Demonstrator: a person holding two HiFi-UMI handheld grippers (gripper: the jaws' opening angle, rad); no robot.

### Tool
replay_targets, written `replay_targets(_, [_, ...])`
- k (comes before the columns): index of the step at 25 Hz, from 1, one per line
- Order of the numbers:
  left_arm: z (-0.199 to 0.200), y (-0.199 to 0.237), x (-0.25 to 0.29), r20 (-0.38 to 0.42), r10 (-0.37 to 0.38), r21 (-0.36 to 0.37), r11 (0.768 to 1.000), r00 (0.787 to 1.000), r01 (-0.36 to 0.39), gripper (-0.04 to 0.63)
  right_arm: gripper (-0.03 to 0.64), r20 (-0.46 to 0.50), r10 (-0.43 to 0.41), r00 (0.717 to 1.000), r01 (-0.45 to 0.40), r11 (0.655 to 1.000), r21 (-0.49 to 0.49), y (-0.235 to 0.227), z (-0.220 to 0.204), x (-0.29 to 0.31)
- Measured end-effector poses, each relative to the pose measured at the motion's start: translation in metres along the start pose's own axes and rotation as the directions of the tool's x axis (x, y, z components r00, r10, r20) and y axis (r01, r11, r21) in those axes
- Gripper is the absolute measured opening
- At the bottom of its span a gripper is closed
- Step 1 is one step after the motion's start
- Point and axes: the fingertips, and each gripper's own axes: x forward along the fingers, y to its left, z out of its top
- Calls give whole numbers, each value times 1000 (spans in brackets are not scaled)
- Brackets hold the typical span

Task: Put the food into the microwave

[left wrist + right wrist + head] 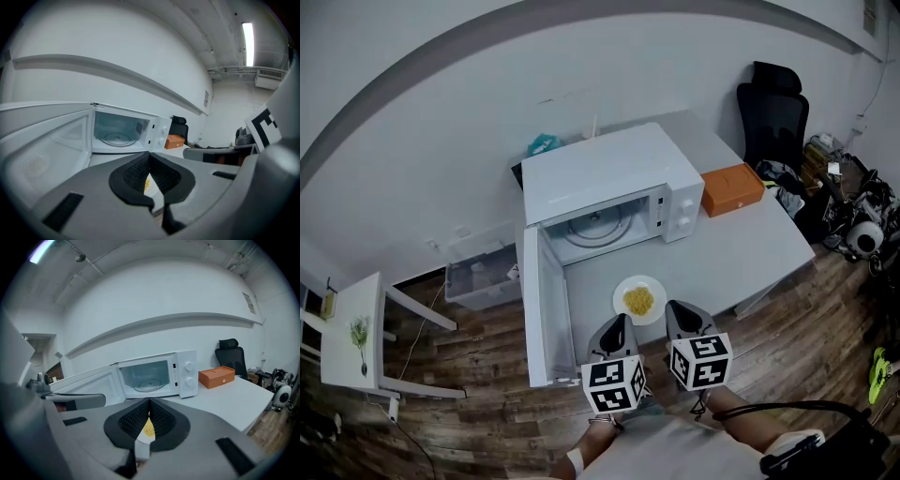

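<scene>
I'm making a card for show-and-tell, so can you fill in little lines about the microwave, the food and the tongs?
Microwave: white, on the grey table, door swung open, only its glass turntable inside.
Food: yellow, on a white plate in front of the microwave, not in it yet.
Left tongs: shut, empty, near the plate.
Right tongs: shut, empty, near the plate.
Also on table: orange box, beside the microwave.

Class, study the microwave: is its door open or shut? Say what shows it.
Open. The door of the microwave stands swung out sideways, and the cavity with its glass turntable shows.
</scene>
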Motion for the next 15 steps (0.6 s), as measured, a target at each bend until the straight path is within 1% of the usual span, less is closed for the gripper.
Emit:
replay_targets(9, [20,10,37,8,-5,-6,1000,1000,5,2,17,3,4,1000,-4,1000,-3,-13,21,34])
replay_targets(15, [31,22,52,14,18,-14,1000,1000,-18,2,17,2,21,1000,-21,1000,-6,-14,34,56])
